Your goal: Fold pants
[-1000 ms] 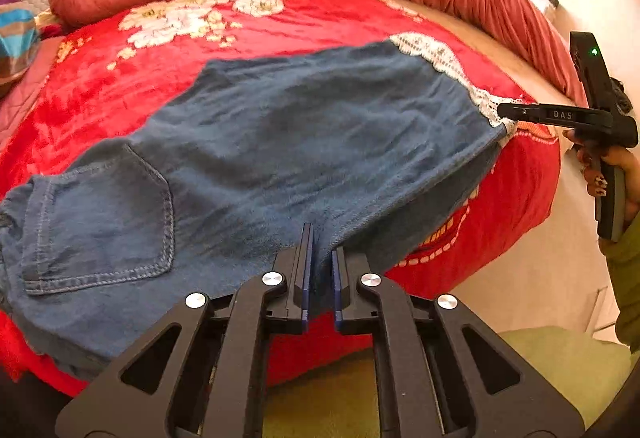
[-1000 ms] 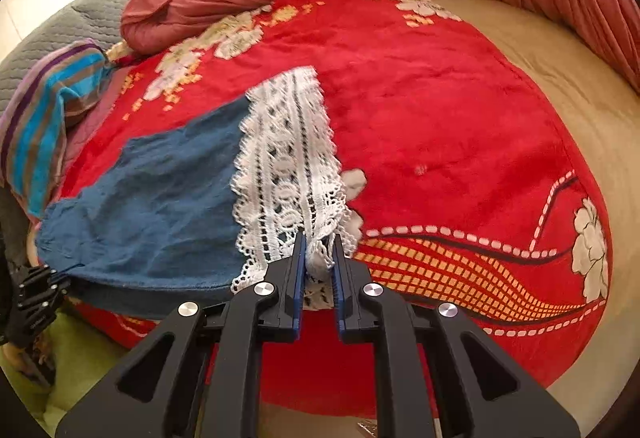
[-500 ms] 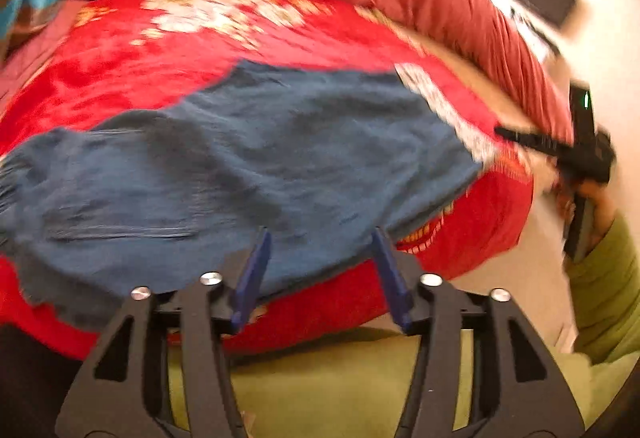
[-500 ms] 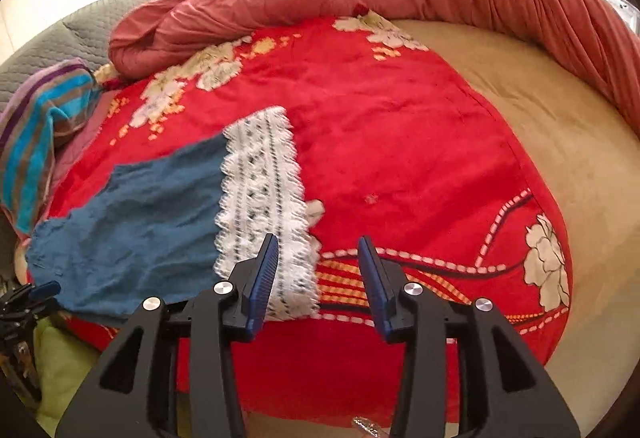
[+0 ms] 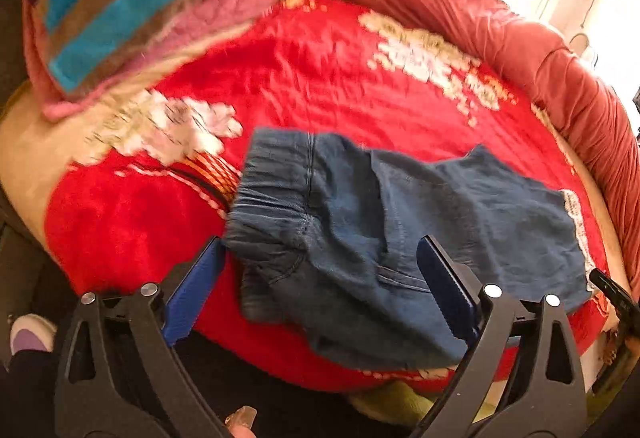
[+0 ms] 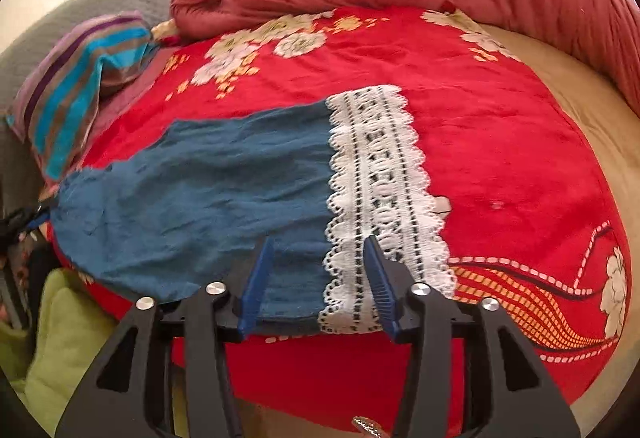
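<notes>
Both tongs gape wide and hold nothing: left tongs (image 5: 320,278) near the pants' (image 5: 400,238) waistband, right tongs (image 6: 316,278) near the lace hem (image 6: 380,189).

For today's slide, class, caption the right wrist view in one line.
Open right gripper poised over the lace hem of blue pants lying flat on a red floral blanket.

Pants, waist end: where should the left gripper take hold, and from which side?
Judging by the pose, grip the elastic waistband at its near corner, coming in from the bed's near edge. That corner lies closest to the open left gripper, and the bunched band gives a thick fold to pinch. Blur hides the finer layering.
</notes>
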Demonstrator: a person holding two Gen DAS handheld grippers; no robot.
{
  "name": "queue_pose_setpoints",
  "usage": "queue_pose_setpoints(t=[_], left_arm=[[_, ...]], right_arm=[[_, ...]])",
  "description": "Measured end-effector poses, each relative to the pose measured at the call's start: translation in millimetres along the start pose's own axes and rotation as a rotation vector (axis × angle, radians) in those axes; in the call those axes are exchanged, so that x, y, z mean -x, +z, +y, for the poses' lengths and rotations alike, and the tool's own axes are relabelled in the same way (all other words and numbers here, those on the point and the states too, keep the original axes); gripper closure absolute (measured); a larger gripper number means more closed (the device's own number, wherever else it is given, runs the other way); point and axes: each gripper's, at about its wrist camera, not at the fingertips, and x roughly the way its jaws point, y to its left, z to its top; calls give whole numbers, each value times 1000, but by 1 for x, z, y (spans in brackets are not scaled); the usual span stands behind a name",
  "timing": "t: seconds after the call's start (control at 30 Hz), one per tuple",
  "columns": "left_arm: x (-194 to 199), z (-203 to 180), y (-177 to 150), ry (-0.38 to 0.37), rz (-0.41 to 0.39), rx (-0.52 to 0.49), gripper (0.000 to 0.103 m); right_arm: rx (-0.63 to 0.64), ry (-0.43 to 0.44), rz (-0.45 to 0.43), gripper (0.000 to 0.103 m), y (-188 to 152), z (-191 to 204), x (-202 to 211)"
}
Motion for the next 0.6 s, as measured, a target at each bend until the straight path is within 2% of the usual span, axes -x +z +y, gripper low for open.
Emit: queue_pose_setpoints(t=[0.03,0.07,0.13,0.3,0.4,0.5,0.53,0.6], left_arm=[[-6,-1,0,18,-1,-8,40],[-8,-1,-1,29,-7,-16,56],[-5,7,3,11,-20,7,63],[1,15,-2,30,-37,-27,63],[1,20,-3,18,-32,-12,59],[21,17,-1,61,-95,-24,52],[33,13,-1,82,-134,-45,45],[53,0,-3,89,-201,-83,41]], right_arm=[[22,-11,11,56,-2,2,-2],[43,-37,26,56,-4,4,-5],[60,-62,55,56,-9,3,-10],[102,-89,81,56,-24,6,-14],[118,-107,76,56,-27,9,-15],[113,-92,79,56,-25,7,-12],[110,-87,76,56,-24,7,-10],[86,-53,52,50,-19,6,-4]])
